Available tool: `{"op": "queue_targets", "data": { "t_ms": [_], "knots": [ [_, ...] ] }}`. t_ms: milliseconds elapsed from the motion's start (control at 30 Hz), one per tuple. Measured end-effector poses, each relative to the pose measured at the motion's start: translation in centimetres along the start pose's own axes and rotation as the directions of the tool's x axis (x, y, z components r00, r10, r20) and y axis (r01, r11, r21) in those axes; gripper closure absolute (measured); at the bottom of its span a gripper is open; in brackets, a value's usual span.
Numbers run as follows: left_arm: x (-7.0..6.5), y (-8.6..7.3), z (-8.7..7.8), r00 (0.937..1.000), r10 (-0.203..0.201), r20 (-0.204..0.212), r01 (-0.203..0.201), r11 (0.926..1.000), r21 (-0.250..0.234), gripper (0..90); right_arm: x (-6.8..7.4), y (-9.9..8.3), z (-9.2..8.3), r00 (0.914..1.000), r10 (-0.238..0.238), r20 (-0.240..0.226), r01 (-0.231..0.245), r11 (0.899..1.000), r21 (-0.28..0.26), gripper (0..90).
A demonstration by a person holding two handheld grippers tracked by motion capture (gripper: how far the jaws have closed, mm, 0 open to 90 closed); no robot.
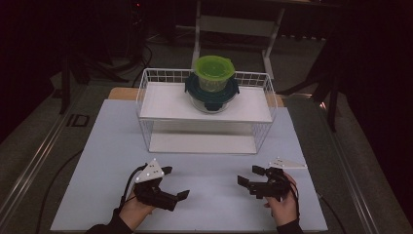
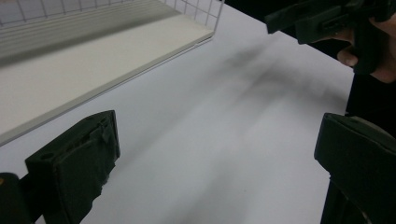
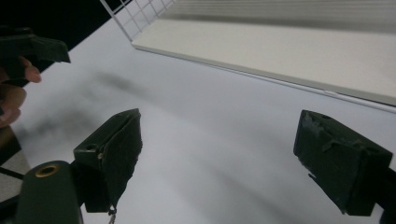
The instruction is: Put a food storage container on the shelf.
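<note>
Step in hand: both hands are resting low on the table (image 1: 112,146), so I judge the reaching is not yet begun.
Left gripper (image 1: 175,183): its jaws are standing wide apart, holding nothing.
Right gripper (image 1: 249,175): its jaws are also spread and are gripping nothing.
Green container (image 1: 214,73): it is sitting on the dark-lidded container (image 1: 212,95), on the upper shelf of the wire rack (image 1: 146,92), well ahead of both grippers.
Next move: probably one gripper is needing to rise and go forward, over the rack's front rim.
</note>
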State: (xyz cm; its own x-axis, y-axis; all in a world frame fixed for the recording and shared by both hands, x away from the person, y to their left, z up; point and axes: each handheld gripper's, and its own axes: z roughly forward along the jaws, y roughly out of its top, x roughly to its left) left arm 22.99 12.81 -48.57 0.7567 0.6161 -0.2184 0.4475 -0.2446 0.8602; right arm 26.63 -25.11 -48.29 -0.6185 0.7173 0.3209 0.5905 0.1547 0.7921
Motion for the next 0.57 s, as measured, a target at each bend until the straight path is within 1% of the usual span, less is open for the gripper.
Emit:
{"op": "queue_targets", "data": {
  "t_ms": [33, 133, 167, 233, 300, 367, 567],
  "knots": [
    [0.1, -0.1, 0.0, 1.0, -0.001, -0.004, 0.001, 1.0, -0.003, 0.0, -0.1, -0.2, -0.2, 0.9999, -0.003, 0.012, 0.003, 1.0, 0.001, 14.8],
    [0.2, -0.5, 0.0, 0.9996, 0.008, -0.026, -0.008, 1.0, -0.005, 0.0, -0.5, -0.6, -0.4, 0.9997, 0.002, 0.024, -0.002, 1.0, -0.005, 14.8],
    [0.2, -0.7, 0.0, 0.9996, 0.008, -0.028, -0.008, 1.0, -0.004, 0.0, -0.7, -0.7, -0.4, 0.9992, -0.003, 0.039, 0.003, 1.0, -0.006, 14.8],
    [0.4, -1.0, 0.0, 0.9995, -0.003, -0.03, 0.003, 1.0, -0.001, 0.0, -0.9, -0.9, -0.4, 0.9987, 0.0, 0.051, 0.001, 1.0, -0.005, 14.8],
    [0.5, -1.2, 0.0, 0.9992, -0.003, -0.04, 0.003, 1.0, 0.0, 0.0, -1.1, -1.0, -0.3, 0.9985, 0.004, 0.055, -0.004, 1.0, -0.004, 14.8],
    [0.6, -1.2, 0.1, 0.9987, 0.006, -0.051, -0.006, 1.0, 0.002, 0.0, -1.2, -1.1, -0.3, 0.9984, 0.003, 0.056, -0.003, 1.0, -0.008, 14.8],
    [0.7, -1.3, 0.1, 0.9985, 0.012, -0.054, -0.013, 0.9999, -0.008, 0.0, -1.4, -1.1, -0.2, 0.9984, 0.007, 0.056, -0.006, 1.0, -0.007, 14.8]
  ]
}}
